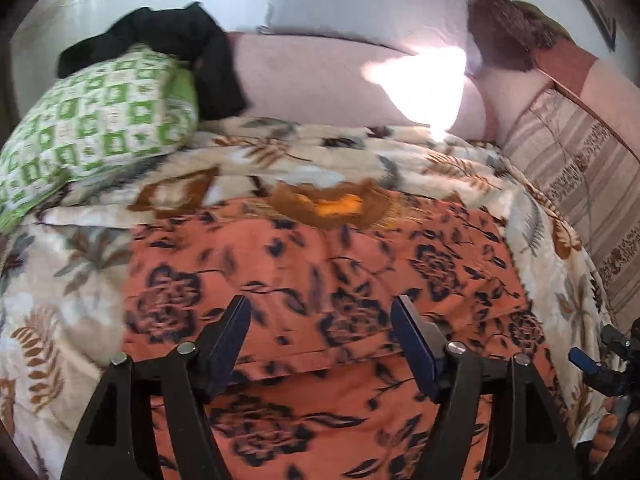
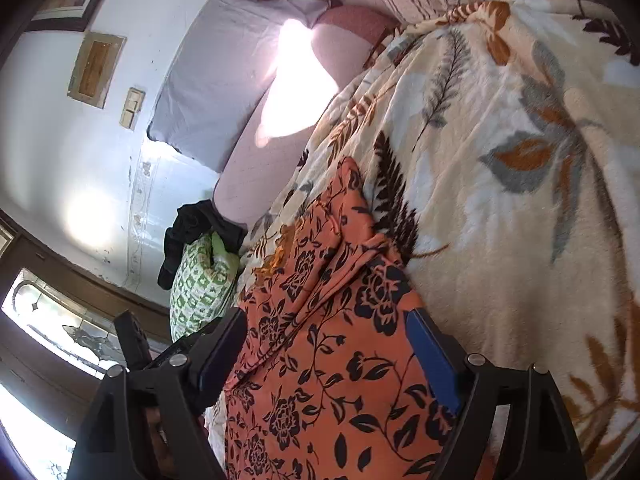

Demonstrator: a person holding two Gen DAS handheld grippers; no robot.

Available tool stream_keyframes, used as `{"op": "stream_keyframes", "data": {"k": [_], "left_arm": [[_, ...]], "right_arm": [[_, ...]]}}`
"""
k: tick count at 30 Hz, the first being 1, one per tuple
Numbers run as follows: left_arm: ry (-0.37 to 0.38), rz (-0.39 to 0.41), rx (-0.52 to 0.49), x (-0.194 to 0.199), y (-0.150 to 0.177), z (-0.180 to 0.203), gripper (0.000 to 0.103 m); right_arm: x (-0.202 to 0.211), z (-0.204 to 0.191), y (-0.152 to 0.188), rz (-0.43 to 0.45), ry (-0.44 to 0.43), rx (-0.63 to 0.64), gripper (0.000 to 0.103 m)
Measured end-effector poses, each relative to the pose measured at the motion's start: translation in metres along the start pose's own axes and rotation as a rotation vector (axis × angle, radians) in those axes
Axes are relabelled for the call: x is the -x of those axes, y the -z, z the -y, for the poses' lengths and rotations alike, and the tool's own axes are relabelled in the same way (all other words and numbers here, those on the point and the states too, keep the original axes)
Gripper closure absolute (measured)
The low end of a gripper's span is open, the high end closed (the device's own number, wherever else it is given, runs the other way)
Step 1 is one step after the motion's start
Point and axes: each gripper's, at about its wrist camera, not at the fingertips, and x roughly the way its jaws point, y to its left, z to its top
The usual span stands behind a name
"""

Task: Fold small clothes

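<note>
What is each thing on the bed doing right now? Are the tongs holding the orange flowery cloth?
Orange flowery cloth: spread on the blanket, wrinkled, one crease across it.
Left tongs: open over the cloth, holding nothing.
Right tongs: open over the cloth, holding nothing.
Leafy blanket: spread over the bed.
Black clothes: crumpled, unfolded, on the green pillow.
Green pillow: lying at the bed's edge.

Orange black-flowered cotton garment (image 1: 320, 280) spread flat on cream leaf-print fleece blanket (image 1: 80, 272), near the bed's front edge. Green-and-white checked pillow (image 1: 92, 128) at the bed's far-left corner, crumpled black cloth (image 1: 180, 44) on top. Long pink bolster (image 1: 320, 80) along the head edge, behind the blanket.
</note>
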Motion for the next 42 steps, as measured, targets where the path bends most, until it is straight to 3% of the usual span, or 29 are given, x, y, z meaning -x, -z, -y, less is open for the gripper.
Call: {"op": "stream_keyframes", "data": {"k": [5,8,10,13,15,16,17,18,20,24,28,30,31,34,35,38,40,42], "left_arm": [[-0.202,-0.014,0.117,-0.006,0.033,-0.089,0.025],[-0.197,-0.021,0.203,-0.019,0.051,-0.120,0.025],[-0.185,-0.017,0.228,-0.025,0.057,-0.130,0.025],[-0.177,-0.012,0.241,-0.036,0.064,-0.136,0.025],[-0.177,-0.033,0.246,-0.044,0.065,-0.138,0.025],[-0.174,-0.048,0.253,-0.049,0.066,-0.139,0.025],[-0.172,-0.060,0.259,-0.052,0.068,-0.141,0.025],[-0.171,-0.061,0.261,-0.053,0.069,-0.142,0.025],[-0.173,-0.056,0.256,-0.050,0.070,-0.141,0.025],[-0.186,-0.053,0.252,-0.051,0.072,-0.140,0.025],[-0.203,-0.051,0.239,-0.052,0.072,-0.137,0.025],[-0.195,-0.049,0.247,-0.051,0.072,-0.139,0.025],[-0.193,-0.050,0.251,-0.051,0.071,-0.140,0.025],[-0.193,-0.050,0.260,-0.051,0.071,-0.141,0.025],[-0.194,-0.051,0.260,-0.052,0.071,-0.141,0.025],[-0.193,-0.052,0.261,-0.052,0.071,-0.141,0.025],[-0.189,-0.049,0.269,-0.051,0.071,-0.142,0.025],[-0.183,-0.035,0.276,-0.046,0.069,-0.144,0.025]], "right_arm": [[-0.072,-0.035,-0.028,-0.168,-0.020,0.036,0.019],[-0.125,-0.032,-0.048,-0.210,0.016,-0.051,0.019],[-0.149,-0.026,-0.057,-0.187,0.093,-0.082,0.020],[-0.170,-0.017,-0.062,-0.167,0.163,-0.137,0.024],[-0.177,-0.023,-0.064,-0.152,0.200,-0.091,0.030],[-0.182,-0.024,-0.067,-0.155,0.224,-0.079,0.044],[-0.187,-0.024,-0.068,-0.169,0.247,-0.070,0.079],[-0.190,-0.026,-0.069,-0.172,0.290,-0.049,0.092],[-0.184,-0.041,-0.069,-0.131,0.318,0.025,0.095],[-0.150,-0.090,-0.049,-0.012,0.375,0.268,0.096],[-0.172,-0.040,-0.031,-0.154,0.489,0.177,0.094],[-0.160,-0.038,-0.028,-0.112,0.452,0.177,0.088],[-0.154,-0.042,-0.029,-0.104,0.459,0.191,0.078],[-0.130,-0.060,-0.036,-0.040,0.460,0.236,0.028],[-0.123,-0.070,-0.038,-0.006,0.467,0.260,0.028],[-0.120,-0.098,-0.046,0.008,0.363,0.303,0.028],[-0.136,-0.105,-0.049,-0.065,0.266,0.314,0.028],[-0.158,-0.094,-0.049,-0.136,0.235,0.278,0.027]]}}
